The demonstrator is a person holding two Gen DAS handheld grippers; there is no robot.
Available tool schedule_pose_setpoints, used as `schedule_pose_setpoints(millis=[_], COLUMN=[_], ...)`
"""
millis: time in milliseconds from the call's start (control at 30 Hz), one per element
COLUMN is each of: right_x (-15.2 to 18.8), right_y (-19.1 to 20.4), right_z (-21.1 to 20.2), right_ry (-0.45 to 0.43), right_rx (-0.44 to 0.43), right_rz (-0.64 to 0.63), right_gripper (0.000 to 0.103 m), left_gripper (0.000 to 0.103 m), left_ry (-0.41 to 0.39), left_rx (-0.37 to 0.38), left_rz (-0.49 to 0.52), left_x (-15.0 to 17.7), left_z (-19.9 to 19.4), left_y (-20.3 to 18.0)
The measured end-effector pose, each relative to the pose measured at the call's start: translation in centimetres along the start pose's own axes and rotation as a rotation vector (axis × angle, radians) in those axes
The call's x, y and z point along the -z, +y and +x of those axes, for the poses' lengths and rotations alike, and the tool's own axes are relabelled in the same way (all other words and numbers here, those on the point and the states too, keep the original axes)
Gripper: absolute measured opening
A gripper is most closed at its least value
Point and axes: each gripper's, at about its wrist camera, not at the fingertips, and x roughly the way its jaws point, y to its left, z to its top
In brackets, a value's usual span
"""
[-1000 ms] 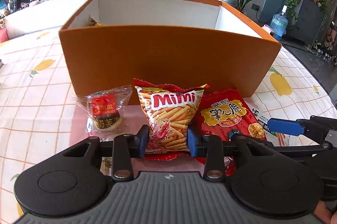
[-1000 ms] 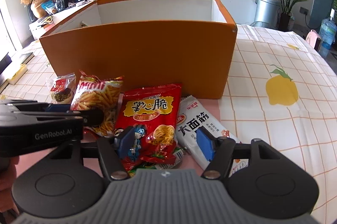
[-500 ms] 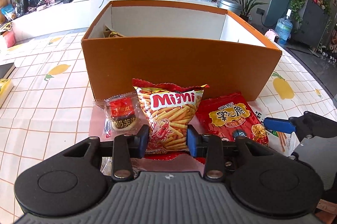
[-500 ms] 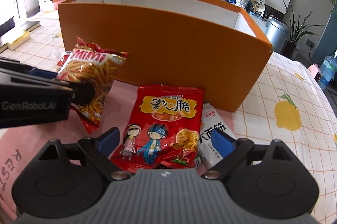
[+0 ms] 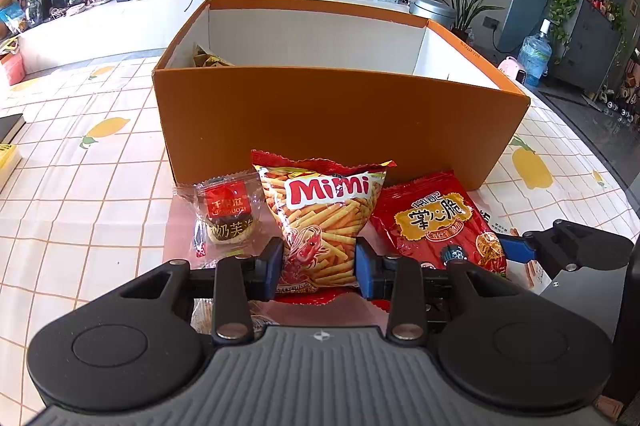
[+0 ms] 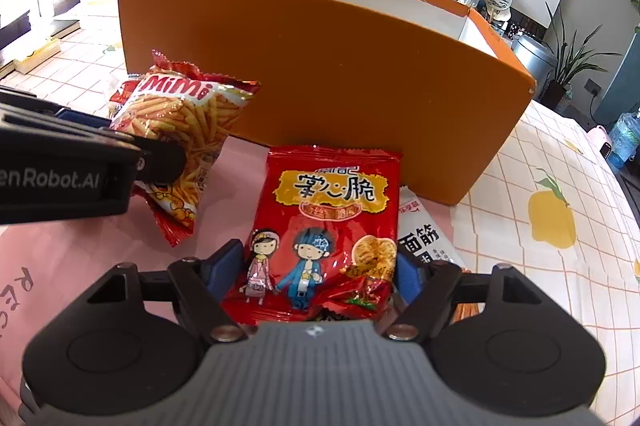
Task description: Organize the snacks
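My left gripper [image 5: 318,268] is shut on the Mimi fries bag [image 5: 326,222] and holds it upright, lifted, in front of the orange box [image 5: 320,122]. The bag also shows in the right wrist view [image 6: 184,122]. My right gripper [image 6: 320,274] has its blue pads on both sides of the red noodle-snack bag [image 6: 328,218], shut on it. That bag also shows in the left wrist view [image 5: 436,222]. The orange box [image 6: 320,62] stands open-topped just behind both bags, with a yellow packet [image 5: 208,58] inside at its far left.
A small clear-wrapped cake [image 5: 228,218] lies left of the Mimi bag on a pink mat [image 6: 80,246]. A white gluten-snack pack [image 6: 424,238] lies right of the red bag. The lemon-print tablecloth [image 5: 80,162] spreads around. Books [image 5: 8,142] sit at the far left.
My left gripper has lifted the Mimi bag and drawn back from the box. My right gripper has moved in over the red bag and closed its pads on it.
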Motion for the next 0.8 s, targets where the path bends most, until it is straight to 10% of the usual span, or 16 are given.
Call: schedule_pose_setpoints(millis=[800], right_x=[0.2], right_y=[-2.0], right_z=[-6.1], right_ry=[-0.059], right_rx=[0.001], right_rz=[0.103], right_gripper=[0.066], left_gripper=[0.042], left_ry=[-0.001], left_rx=[-0.018], left_rz=[-0.011], left_x=[-1.2], left_z=[-3.1], left_y=[-0.6])
